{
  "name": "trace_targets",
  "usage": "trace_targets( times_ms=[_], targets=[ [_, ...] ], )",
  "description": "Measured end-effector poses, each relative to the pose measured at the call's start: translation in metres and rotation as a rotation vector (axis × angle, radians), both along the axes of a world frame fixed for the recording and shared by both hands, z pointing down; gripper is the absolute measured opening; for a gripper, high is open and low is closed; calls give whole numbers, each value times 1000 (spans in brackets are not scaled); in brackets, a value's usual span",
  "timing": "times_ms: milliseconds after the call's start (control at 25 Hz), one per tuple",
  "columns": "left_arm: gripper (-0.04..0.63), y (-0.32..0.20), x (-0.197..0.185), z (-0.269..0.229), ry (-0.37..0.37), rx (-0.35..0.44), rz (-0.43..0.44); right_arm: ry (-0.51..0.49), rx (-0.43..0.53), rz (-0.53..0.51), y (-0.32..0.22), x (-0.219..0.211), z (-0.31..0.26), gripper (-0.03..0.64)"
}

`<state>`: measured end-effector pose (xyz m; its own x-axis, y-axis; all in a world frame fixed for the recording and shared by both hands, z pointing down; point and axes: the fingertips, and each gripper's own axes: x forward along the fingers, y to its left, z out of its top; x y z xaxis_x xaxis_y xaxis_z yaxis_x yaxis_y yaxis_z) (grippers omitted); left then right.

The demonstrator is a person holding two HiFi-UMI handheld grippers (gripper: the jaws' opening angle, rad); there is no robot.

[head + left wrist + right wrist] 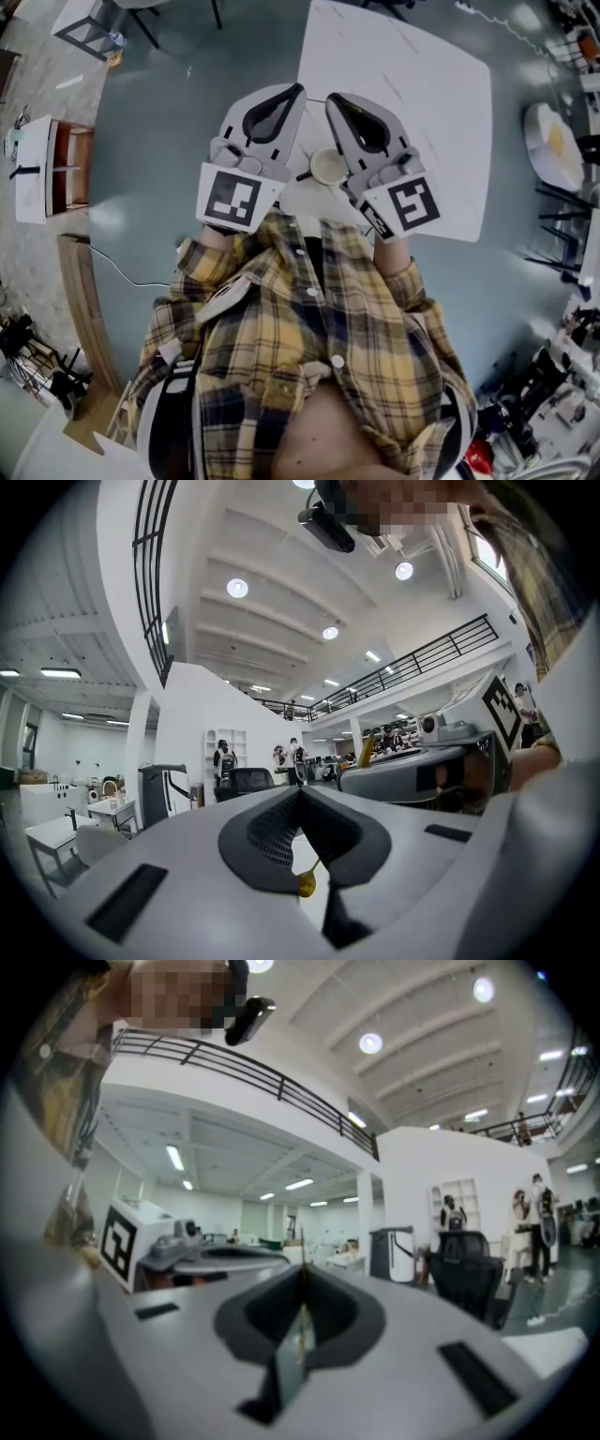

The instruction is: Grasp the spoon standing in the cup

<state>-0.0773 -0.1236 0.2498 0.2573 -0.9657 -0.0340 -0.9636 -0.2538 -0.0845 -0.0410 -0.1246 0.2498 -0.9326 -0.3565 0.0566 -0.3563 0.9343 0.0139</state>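
A white cup [328, 167] stands on the white table [412, 84], below and between my two grippers. Both are held level above it, side by side, tips close together. My right gripper [330, 97] [303, 1267] is shut on a thin gold spoon [301, 1326], seen edge-on in the seam of its jaws. In the left gripper view the spoon's upper end [367, 749] sticks up over the right gripper, and a rounded gold end [307, 884] shows below. My left gripper [298, 90] [300, 791] is shut with nothing in it. The head view does not show the spoon clearly.
The table's near edge is right in front of the person's plaid shirt [309, 319]. A wooden shelf unit [52, 169] stands on the floor at left, chairs at right [553, 141]. Far off, people [534, 1213] stand by an office chair [469, 1279].
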Motion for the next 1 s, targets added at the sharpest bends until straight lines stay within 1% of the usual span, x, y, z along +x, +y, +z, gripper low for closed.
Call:
trace_targets(
  times_ms=[320, 600, 760, 1000],
  targets=[
    [15, -13, 15, 7, 0, -12, 24, -11, -9, 26, -14, 17, 5, 31],
    [15, -12, 17, 7, -4, -14, 45, -1, -6, 40, -12, 19, 3, 31],
    [15, -14, 22, 3, -1, -15, 58, -14, -5, 45, -12, 23, -5, 32],
    [15, -14, 25, 6, 2, -17, 71, -21, -9, 60, -12, 26, -3, 31]
  ],
)
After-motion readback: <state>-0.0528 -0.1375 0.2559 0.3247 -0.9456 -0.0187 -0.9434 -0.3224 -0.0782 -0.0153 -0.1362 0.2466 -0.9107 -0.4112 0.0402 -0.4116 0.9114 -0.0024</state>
